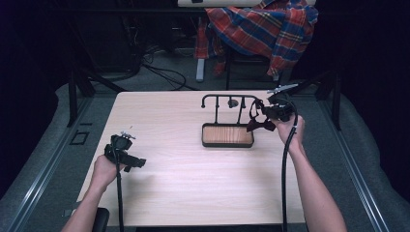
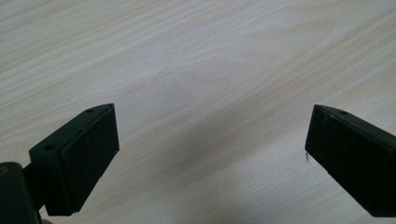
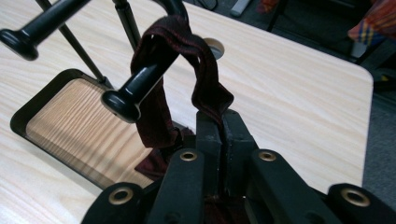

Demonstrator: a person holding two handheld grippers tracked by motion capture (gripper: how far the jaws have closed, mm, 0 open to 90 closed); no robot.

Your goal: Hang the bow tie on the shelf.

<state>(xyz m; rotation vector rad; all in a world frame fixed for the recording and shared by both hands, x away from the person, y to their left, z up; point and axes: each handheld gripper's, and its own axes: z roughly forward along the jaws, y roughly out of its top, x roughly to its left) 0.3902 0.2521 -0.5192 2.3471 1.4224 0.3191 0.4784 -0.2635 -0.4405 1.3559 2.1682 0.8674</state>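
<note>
A black metal stand (image 1: 227,99) with hooked arms rises from a wood-lined tray (image 1: 227,135) at the table's middle right. A dark red bow tie (image 1: 259,124) with a strap (image 3: 187,42) hangs at the stand's right end; the strap loops over a knobbed arm (image 3: 135,88). My right gripper (image 1: 269,110) is shut on the strap (image 3: 212,100), just right of the stand. My left gripper (image 1: 126,159) hovers over bare tabletop at the front left, open, with its pads (image 2: 88,158) wide apart and nothing between them.
The light wooden table (image 1: 174,183) has a round cable hole (image 3: 214,45) near its far edge. Behind the table a chair draped with a plaid shirt (image 1: 263,26) stands on the floor, beside cables (image 1: 159,70) and dark frame legs.
</note>
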